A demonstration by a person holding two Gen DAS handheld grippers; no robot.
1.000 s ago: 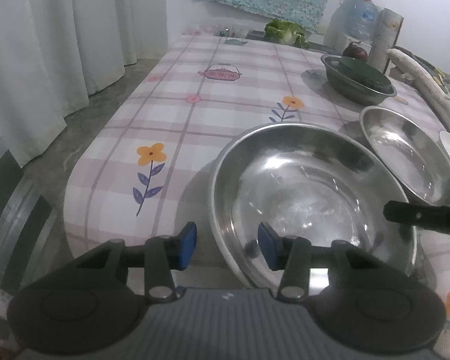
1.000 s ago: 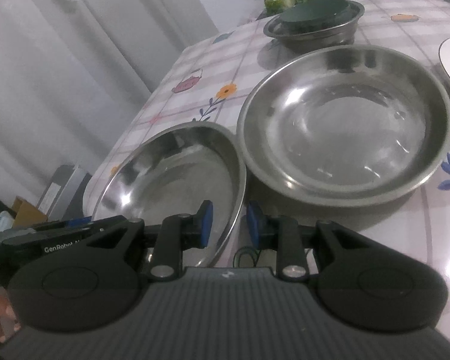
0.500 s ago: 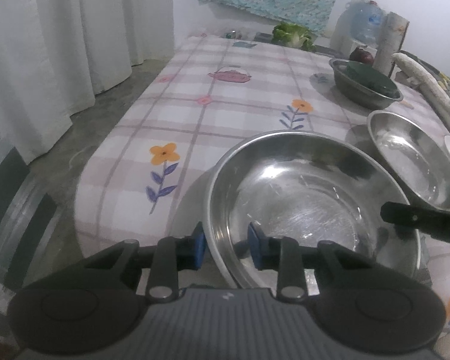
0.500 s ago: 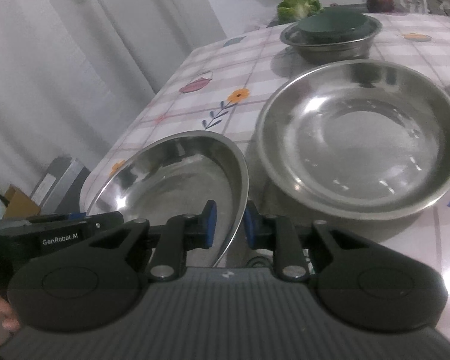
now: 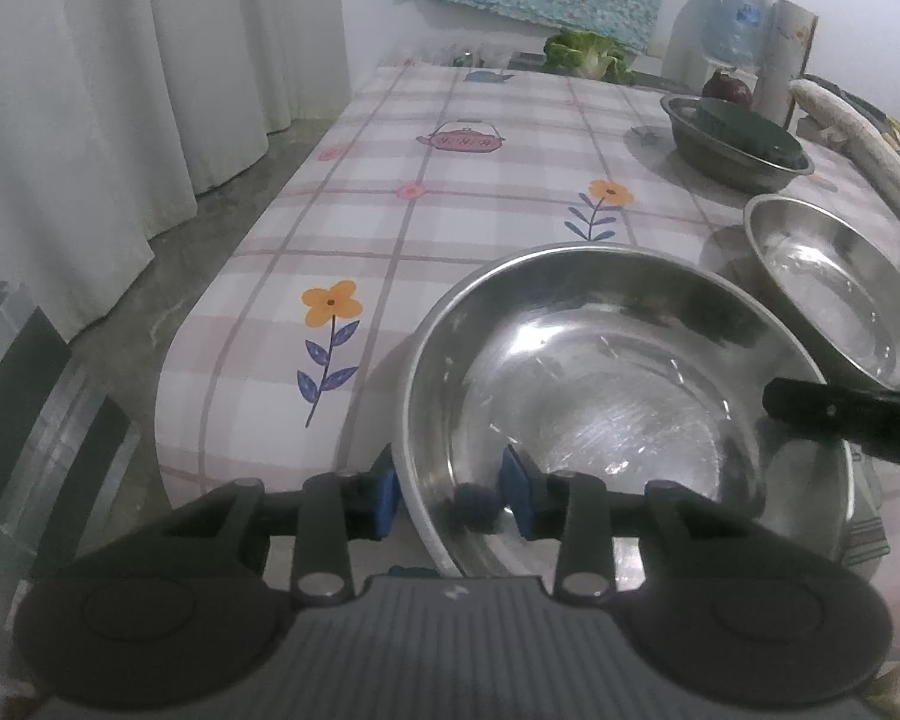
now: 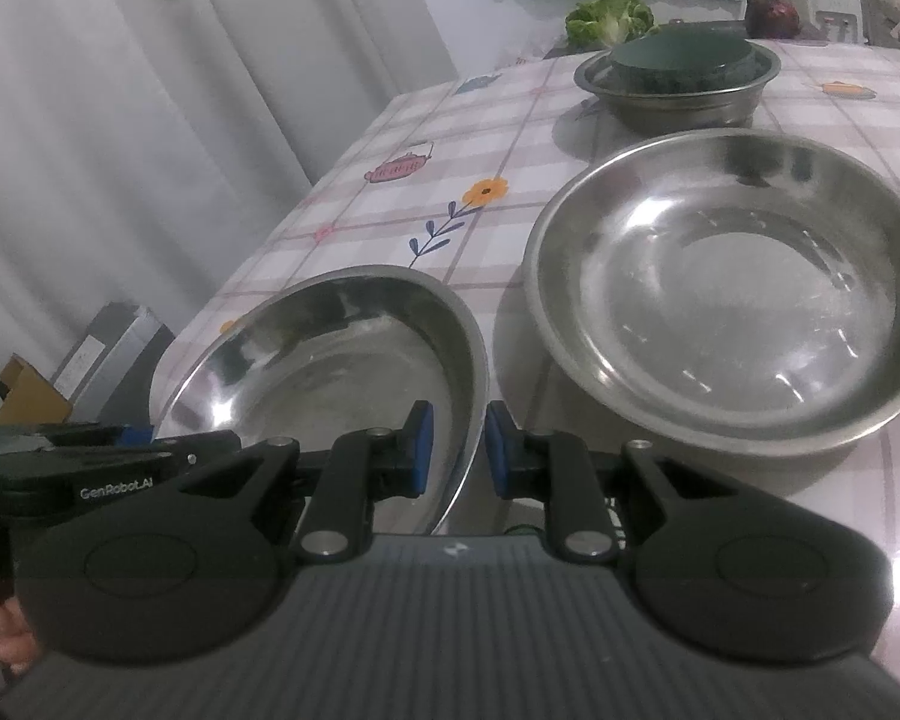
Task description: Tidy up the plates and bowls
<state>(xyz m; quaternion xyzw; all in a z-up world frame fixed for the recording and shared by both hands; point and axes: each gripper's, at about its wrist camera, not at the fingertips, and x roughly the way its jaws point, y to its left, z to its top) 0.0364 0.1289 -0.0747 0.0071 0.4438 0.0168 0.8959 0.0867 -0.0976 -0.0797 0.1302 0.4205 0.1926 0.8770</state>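
We are straddling the near rim of the large steel bowl [image 5: 624, 384] with the left gripper [image 5: 450, 489]: one blue pad sits outside the wall, the other inside. Its jaws have just been opening again after pinching in, and in the left view a gap shows at the inner pad, so we are reading this side as loosened, not clamped. The right gripper [image 6: 455, 450] is closing on the opposite rim of the same bowl [image 6: 330, 372]; its pads stand close on either side of the thin edge, and we are judging them as grasping it, though the contact itself is hard to make out.

Compared with a second ago, both grippers are sitting further onto the rim, where before the left one was hanging open short of it.

The bowl is resting on the flowered tablecloth [image 5: 450, 204] at the near table corner, just beside a second steel bowl [image 6: 726, 294]. Further back, a smaller steel bowl [image 6: 678, 90] is holding a dark green dish [image 6: 681, 57].

Our judgement: the two-handed lift is not yet secure; the left side needs re-clamping before nesting.
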